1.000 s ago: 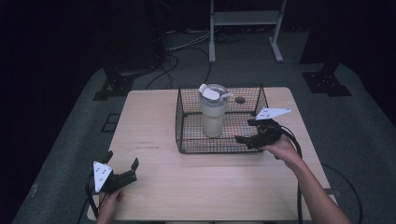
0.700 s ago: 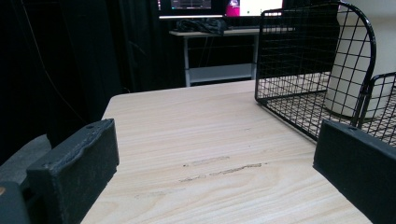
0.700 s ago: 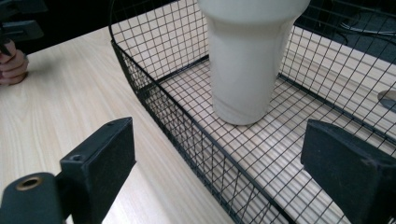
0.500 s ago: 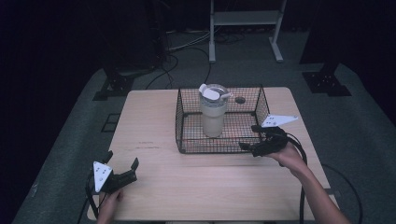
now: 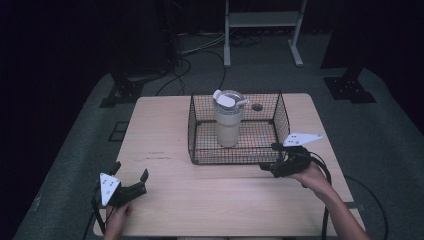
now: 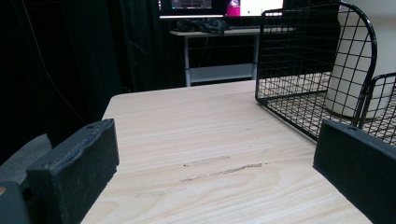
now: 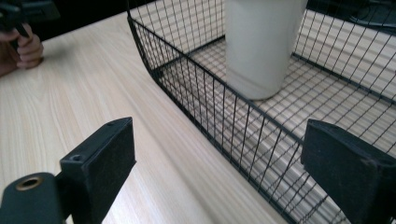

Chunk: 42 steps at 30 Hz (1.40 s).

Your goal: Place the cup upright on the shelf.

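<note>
Standing upright inside the black wire basket [image 5: 200, 130], toward its middle: a pale tumbler [image 5: 228, 122] with a clear lid and a white flip tab, its base on the mesh floor. Basket sitting on the far half of the light wooden table [image 5: 160, 125], near a small round hole [image 5: 257, 107] in the tabletop just behind the back wall.

Hovering at the basket's near right corner, just outside the wire: right gripper [image 5: 272, 159], jaws spread wide, holding nothing. Looking along those jaws in the right gripper view, basket wall [image 7: 196, 93] crossing between them, tumbler base [image 7: 259, 51] beyond the mesh, well apart from both pads.

Resting low near the table's front left corner: left gripper [image 5: 131, 176], jaws likewise wide and empty, well apart from the basket. Framing bare wood grain between the pads in the left gripper view, basket [image 6: 299, 60] off to the right, tumbler [image 6: 355, 60] behind its wires.
</note>
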Each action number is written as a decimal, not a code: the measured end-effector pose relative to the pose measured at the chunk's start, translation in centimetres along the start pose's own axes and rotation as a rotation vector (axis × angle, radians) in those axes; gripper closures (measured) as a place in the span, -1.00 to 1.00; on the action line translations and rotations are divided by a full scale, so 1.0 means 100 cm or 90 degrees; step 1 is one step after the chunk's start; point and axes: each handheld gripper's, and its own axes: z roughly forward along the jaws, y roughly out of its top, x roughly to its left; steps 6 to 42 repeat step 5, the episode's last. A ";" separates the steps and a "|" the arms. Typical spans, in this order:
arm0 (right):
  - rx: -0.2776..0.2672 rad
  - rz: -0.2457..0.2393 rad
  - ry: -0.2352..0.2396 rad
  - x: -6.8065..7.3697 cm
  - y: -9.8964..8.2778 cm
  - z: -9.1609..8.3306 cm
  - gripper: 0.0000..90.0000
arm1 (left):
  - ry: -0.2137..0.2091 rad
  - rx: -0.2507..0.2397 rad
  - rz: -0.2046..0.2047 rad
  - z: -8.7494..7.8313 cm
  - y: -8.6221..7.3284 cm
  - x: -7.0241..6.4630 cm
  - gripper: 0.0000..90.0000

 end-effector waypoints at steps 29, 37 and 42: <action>0.006 0.006 0.003 0.002 -0.010 0.000 -0.79 | 0.001 0.002 -0.001 0.000 0.000 0.001 -1.00; 0.006 0.006 0.003 0.002 -0.010 0.000 -0.79 | 0.001 0.002 -0.001 0.000 0.000 0.001 -1.00; 0.006 0.006 0.003 0.002 -0.010 0.000 -0.79 | 0.001 0.002 -0.001 0.000 0.000 0.001 -1.00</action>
